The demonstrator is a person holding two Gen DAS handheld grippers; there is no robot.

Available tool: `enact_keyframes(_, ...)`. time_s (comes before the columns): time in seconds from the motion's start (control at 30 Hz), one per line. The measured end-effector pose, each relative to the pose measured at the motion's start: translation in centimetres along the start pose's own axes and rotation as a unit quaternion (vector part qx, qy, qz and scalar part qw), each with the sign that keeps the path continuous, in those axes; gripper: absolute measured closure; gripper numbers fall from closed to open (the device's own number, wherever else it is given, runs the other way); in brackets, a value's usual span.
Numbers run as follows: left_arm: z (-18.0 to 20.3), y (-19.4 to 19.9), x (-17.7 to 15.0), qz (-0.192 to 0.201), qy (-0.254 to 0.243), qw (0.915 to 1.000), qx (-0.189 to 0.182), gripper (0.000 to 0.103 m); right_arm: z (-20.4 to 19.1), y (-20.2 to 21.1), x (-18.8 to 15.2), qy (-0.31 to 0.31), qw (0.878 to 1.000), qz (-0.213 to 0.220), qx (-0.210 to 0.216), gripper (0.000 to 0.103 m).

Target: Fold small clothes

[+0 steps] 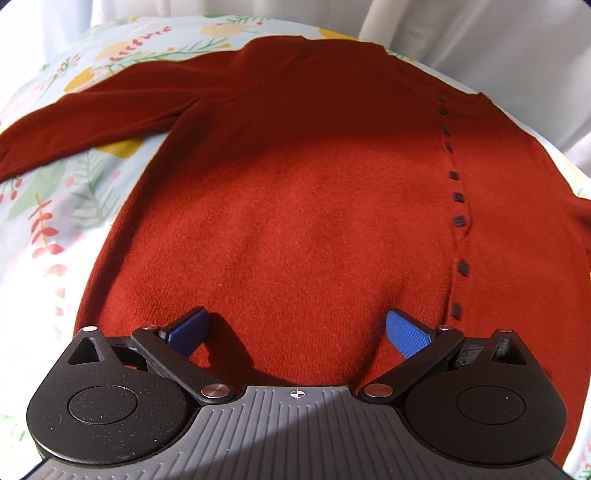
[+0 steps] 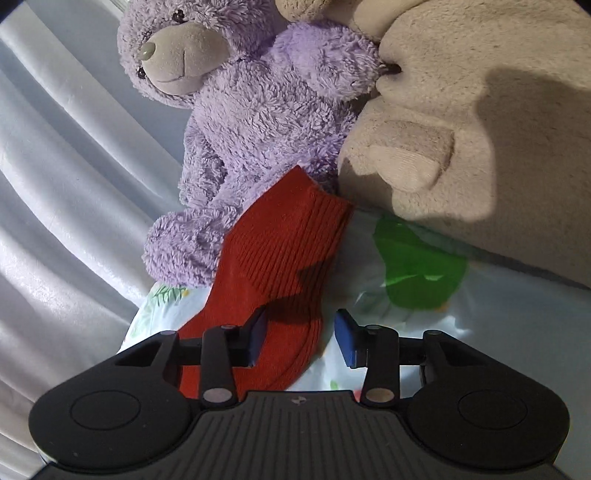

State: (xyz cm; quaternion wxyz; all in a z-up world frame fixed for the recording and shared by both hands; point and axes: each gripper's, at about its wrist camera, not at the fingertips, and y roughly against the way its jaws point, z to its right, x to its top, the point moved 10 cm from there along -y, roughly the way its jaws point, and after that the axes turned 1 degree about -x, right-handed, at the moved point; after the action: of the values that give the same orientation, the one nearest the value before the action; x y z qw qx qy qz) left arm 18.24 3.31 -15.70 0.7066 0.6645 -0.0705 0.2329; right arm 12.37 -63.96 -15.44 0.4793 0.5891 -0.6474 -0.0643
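Note:
A rust-red knit cardigan lies spread flat on a floral bedsheet, with a row of dark buttons down its right side and one sleeve stretched out to the left. My left gripper is open, hovering over the cardigan's near hem, holding nothing. In the right wrist view the cardigan's other sleeve, ending in a ribbed cuff, lies on the sheet. My right gripper is open with its jaws either side of that sleeve, not closed on it.
A purple teddy bear sits on the sleeve's cuff end. A large beige plush lies to its right. Pale curtain fabric hangs at the left and also behind the bed.

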Motion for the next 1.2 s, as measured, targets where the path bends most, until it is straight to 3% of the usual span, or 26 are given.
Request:
enact_keyframes(0.17,0.0,-0.3,0.1,0.001,-0.006,1.0000,0.006,0.000,-0.9,-0.7,1.2,0.024,0.999,0.031,0.004,0.080)
enact_keyframes(0.23,0.1,-0.4,0.1,0.004,-0.015,0.9998,0.013,0.000,-2.2,-0.7,1.3,0.053,0.998,0.035,0.006,0.094)
enact_keyframes(0.3,0.3,-0.6,0.0,0.006,-0.023,0.9996,0.018,0.000,-4.1,0.1,1.5,0.075,0.996,0.047,0.012,0.096)
enact_keyframes(0.4,0.4,-0.8,0.2,0.006,-0.026,0.9994,0.022,0.000,-10.2,2.6,0.8,0.147,0.985,0.071,0.060,0.096)
enact_keyframes(0.5,0.1,-0.8,0.4,0.008,-0.004,0.9998,0.017,0.000,-19.0,6.0,-3.0,0.241,0.955,0.066,0.162,0.096)
enact_keyframes(0.63,0.0,-0.5,0.6,0.026,0.000,0.9997,-0.005,0.000,-28.8,10.3,-13.4,0.350,0.885,-0.003,0.306,0.095)
enact_keyframes(0.73,0.4,0.4,1.3,0.019,0.012,0.9977,-0.064,0.000,-31.5,11.8,-22.0,0.401,0.833,-0.098,0.369,0.091)
enact_keyframes(0.8,1.1,1.3,2.6,0.029,0.028,0.9920,-0.120,0.000,-31.1,12.0,-25.2,0.406,0.820,-0.141,0.379,0.084)
enact_keyframes(0.87,1.7,1.9,4.4,0.043,0.047,0.9854,-0.158,0.000,-29.9,11.7,-26.9,0.392,0.821,-0.181,0.373,0.081)
enact_keyframes(0.93,2.8,1.5,6.2,0.040,0.058,0.9772,-0.200,0.002,-28.4,11.2,-27.3,0.367,0.834,-0.206,0.357,0.081)
enact_keyframes(1.03,4.9,0.1,8.2,0.023,0.072,0.9679,-0.240,0.023,-25.8,10.8,-27.5,0.312,0.859,-0.246,0.322,0.081)
enact_keyframes(1.1,6.9,-0.9,9.2,0.008,0.068,0.9595,-0.273,0.024,-24.4,10.7,-27.2,0.272,0.872,-0.258,0.314,0.081)
enact_keyframes(1.2,9.4,-2.5,9.6,-0.013,0.046,0.9538,-0.297,0.032,-22.1,10.7,-27.7,0.223,0.884,-0.276,0.303,0.081)
